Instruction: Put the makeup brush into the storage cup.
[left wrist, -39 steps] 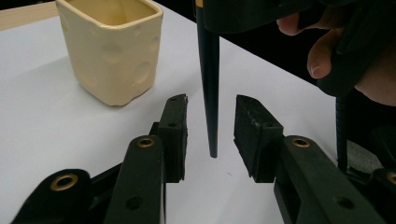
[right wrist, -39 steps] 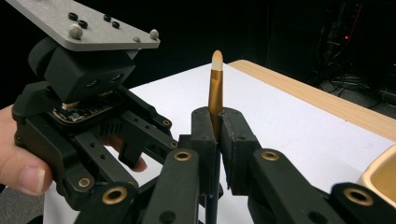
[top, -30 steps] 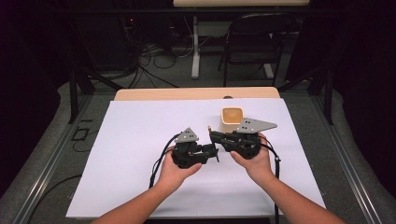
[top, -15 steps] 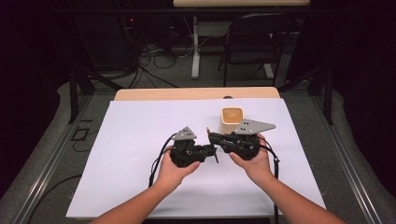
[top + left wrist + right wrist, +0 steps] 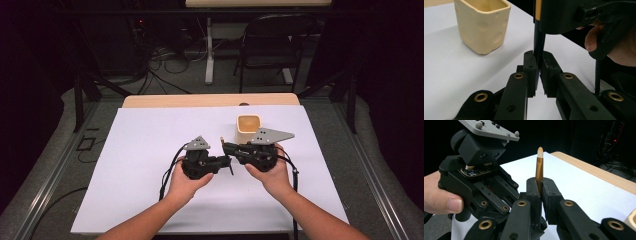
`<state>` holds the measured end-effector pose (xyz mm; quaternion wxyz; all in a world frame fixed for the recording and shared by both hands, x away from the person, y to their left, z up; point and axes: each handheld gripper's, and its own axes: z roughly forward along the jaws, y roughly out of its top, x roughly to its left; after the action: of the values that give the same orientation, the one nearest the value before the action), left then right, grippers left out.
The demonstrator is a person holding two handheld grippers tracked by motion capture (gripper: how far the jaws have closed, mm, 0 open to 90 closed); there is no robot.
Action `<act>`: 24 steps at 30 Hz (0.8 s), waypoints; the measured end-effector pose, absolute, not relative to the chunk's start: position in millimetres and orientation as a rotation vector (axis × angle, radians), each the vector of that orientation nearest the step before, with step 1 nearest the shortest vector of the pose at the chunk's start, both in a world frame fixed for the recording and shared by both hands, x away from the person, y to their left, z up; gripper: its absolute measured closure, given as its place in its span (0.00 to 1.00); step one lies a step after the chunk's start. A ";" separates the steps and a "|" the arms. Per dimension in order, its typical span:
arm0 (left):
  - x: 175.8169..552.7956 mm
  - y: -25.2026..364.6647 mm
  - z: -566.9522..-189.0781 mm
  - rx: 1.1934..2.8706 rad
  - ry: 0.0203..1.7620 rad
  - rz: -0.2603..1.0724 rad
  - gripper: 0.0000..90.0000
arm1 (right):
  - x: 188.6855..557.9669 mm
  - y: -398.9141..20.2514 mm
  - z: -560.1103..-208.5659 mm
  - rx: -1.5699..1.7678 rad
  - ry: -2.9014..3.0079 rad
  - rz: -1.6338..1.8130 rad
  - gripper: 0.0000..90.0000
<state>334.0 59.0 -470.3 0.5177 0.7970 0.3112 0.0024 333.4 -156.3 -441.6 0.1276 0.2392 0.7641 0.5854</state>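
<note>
Meeting tip to tip over the near middle of the counter [image 5: 150,150], the two hand-held grippers share one thin brush [image 5: 539,162]. The left hand-held gripper [image 5: 537,67] has just been closing, and its pads now pinch the brush's dark shaft between them. The right hand-held gripper [image 5: 541,188] is clenched on the gold part higher up, with the pale tip standing clear above its jaws. In the high view the left hand-held gripper [image 5: 227,161] and the right hand-held gripper [image 5: 225,146] almost touch, and the brush there is a small sliver that is hard to make out. In the left gripper view its upper end is cut off by the right tool's body, so only the dark shaft and a strip of gold show. The left hand [image 5: 186,182] and right hand [image 5: 270,172] come in from the near edge, a cable trailing from each tool.

A cream cup [image 5: 248,129] stands on the counter just beyond the right tool, open side up, apart from the brush; what it holds, if anything, cannot be told. Past the far edge stand a chair [image 5: 267,50] and tangled floor cables [image 5: 165,60] in dim light.
</note>
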 end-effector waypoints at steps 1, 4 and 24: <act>334.0 59.1 -470.3 1.913 0.745 0.005 0.92 | 333.4 -156.2 -441.6 0.695 2.223 1.705 0.94; 333.9 59.2 -470.2 1.915 0.744 0.004 0.92 | 333.4 -156.1 -441.6 0.696 2.224 1.703 0.94; 332.5 64.1 -467.5 1.970 0.724 0.043 0.93 | 337.4 -158.6 -441.8 0.716 2.258 1.755 0.83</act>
<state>332.5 64.1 -467.5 0.4980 0.8138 0.2990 0.0180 337.4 -158.6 -441.8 0.0967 0.2418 0.7623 0.5926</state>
